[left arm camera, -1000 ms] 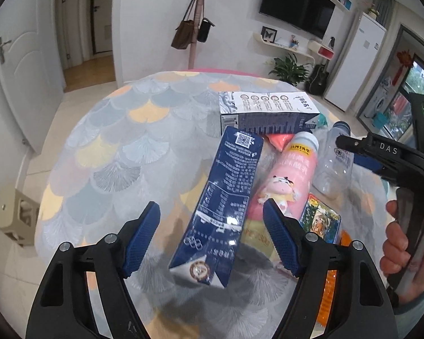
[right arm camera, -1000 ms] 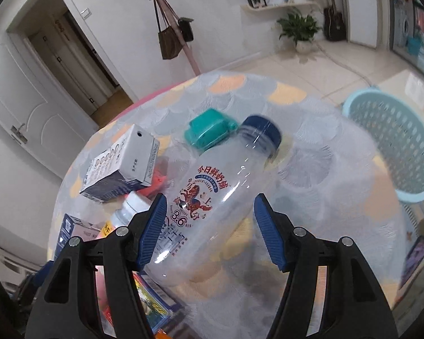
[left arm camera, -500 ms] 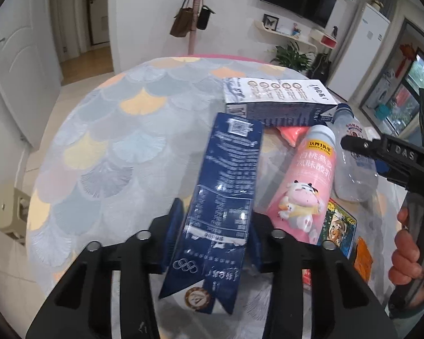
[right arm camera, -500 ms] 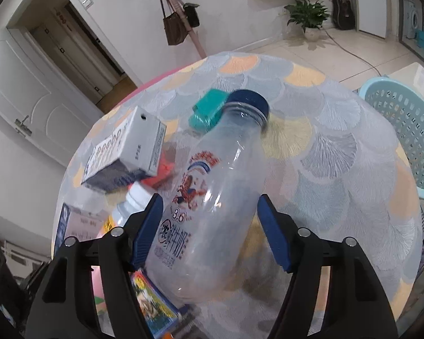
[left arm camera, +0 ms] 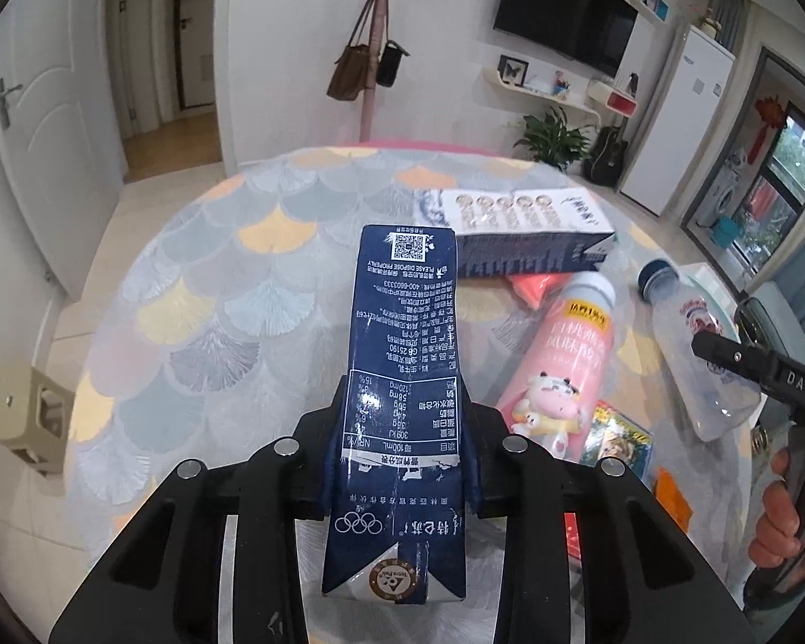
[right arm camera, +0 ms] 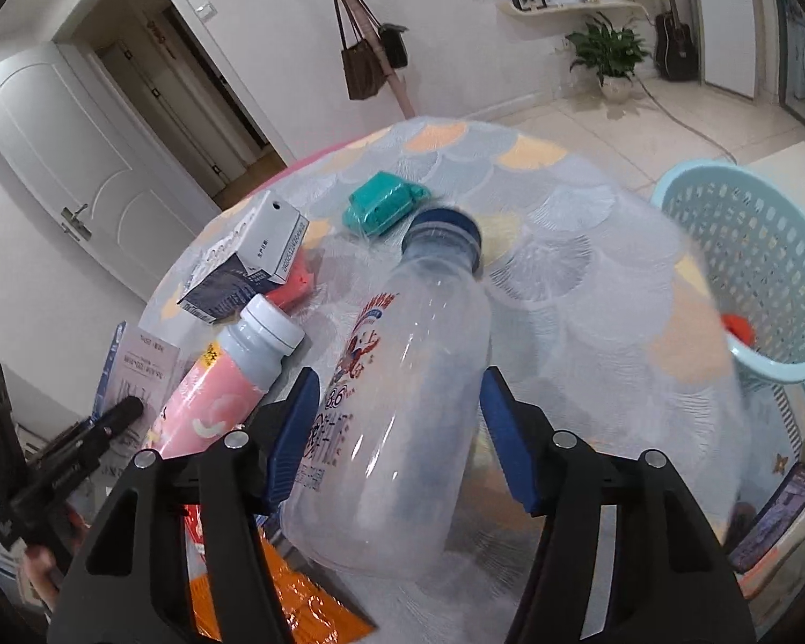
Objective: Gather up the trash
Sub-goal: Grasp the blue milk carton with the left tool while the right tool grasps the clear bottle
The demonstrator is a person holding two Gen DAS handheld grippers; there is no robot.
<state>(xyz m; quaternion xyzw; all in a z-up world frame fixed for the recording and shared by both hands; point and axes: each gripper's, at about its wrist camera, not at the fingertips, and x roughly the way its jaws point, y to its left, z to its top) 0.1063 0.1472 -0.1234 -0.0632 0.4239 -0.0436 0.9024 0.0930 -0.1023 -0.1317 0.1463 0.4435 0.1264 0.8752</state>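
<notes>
My left gripper [left arm camera: 402, 440] is shut on a dark blue milk carton [left arm camera: 402, 354] and holds it above the round table [left arm camera: 231, 290]. My right gripper [right arm camera: 397, 429] is shut on a clear plastic bottle with a blue cap [right arm camera: 402, 386], which also shows in the left wrist view [left arm camera: 692, 343]. A pink yoghurt bottle [left arm camera: 569, 359] lies on the table between them; it also shows in the right wrist view [right arm camera: 225, 386]. A white and blue carton [left arm camera: 526, 231] lies further back.
A light blue laundry basket [right arm camera: 751, 257] with an orange item inside stands on the floor to the right of the table. A teal packet [right arm camera: 383, 204], orange wrappers [right arm camera: 295, 606] and a colourful snack packet [left arm camera: 617, 440] lie on the table.
My left gripper closed on the dark blue carton and lifted it. My right gripper narrowed onto the clear bottle and tilted it up.
</notes>
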